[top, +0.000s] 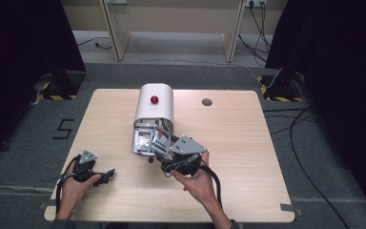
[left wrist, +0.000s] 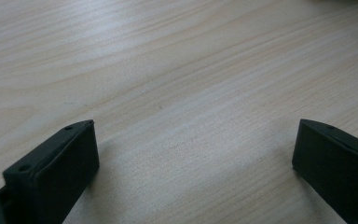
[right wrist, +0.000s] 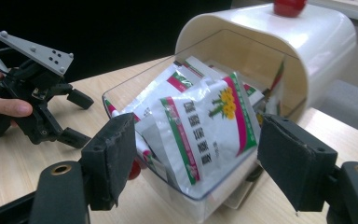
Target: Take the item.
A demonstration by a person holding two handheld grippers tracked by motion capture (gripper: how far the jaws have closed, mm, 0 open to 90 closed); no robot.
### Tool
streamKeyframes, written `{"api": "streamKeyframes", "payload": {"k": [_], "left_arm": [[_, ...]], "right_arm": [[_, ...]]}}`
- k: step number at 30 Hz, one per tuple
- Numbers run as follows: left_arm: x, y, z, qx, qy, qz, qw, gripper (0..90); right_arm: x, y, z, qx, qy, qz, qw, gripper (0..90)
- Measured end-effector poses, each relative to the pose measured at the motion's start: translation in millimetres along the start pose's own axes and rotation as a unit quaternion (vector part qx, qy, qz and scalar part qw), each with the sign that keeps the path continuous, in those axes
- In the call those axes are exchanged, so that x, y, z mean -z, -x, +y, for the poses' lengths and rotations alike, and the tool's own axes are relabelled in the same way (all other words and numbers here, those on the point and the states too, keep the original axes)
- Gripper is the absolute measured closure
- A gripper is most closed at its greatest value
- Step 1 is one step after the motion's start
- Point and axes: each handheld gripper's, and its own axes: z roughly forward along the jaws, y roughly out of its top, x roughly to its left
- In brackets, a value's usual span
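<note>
1. Two tools are working at the worktop point(top: 248, 157): the right tool point(top: 164, 153) is sitting at centre frame in the high view, the left tool point(top: 108, 174) at lower left.
2. The box point(top: 153, 117), white with a red knob point(top: 154, 99) on top, is lying just above the right tool in the high view, its long axis running up the frame and its open, clear-walled end facing down toward that tool.
3. Sachets point(right wrist: 205, 126) are spilling out of that open end; in the right gripper view the front sachet is standing dead ahead, framed in the gap between the two jaws.
4. The right hand point(top: 198, 179) is plainly the nearer one, so a short push straight forward is looking like the move to come.
5. The right tool is standing wide, its pads point(right wrist: 114, 154) to either side of the sachet and the clear wall; I am judging that nothing is being pressed yet.
6. The left tool is resting well apart from the box, spread wide over bare wood in its own view, holding nothing.
7. A small red thing point(top: 150, 160) is lying on the worktop just left of the right tool; what it is I cannot tell.
</note>
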Motion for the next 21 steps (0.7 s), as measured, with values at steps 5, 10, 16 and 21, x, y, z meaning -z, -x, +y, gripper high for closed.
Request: {"api": "streamKeyframes", "payload": {"k": [5, 10, 16, 21], "left_arm": [[0.0, 0.0, 0.0, 0.0, 0.0, 0.0, 1.0, 0.0], [0.0, 0.0, 0.0, 0.0, 0.0, 0.0, 1.0, 0.0], [0.0, 0.0, 0.0, 0.0, 0.0, 0.0, 1.0, 0.0], [0.0, 0.0, 0.0, 0.0, 0.0, 0.0, 1.0, 0.0]], "right_arm": [[-10.0, -4.6, 6.7, 0.008, -0.004, 0.0, 1.0, 29.2], [-19.1, -5.0, 10.2, 0.011, -0.01, -0.008, 0.9999, 30.3], [-25.6, -1.4, 7.6, 0.017, -0.018, -0.017, 0.9996, 35.5], [-21.5, 2.3, 7.0, 0.014, -0.01, -0.03, 0.9994, 41.3]]}}
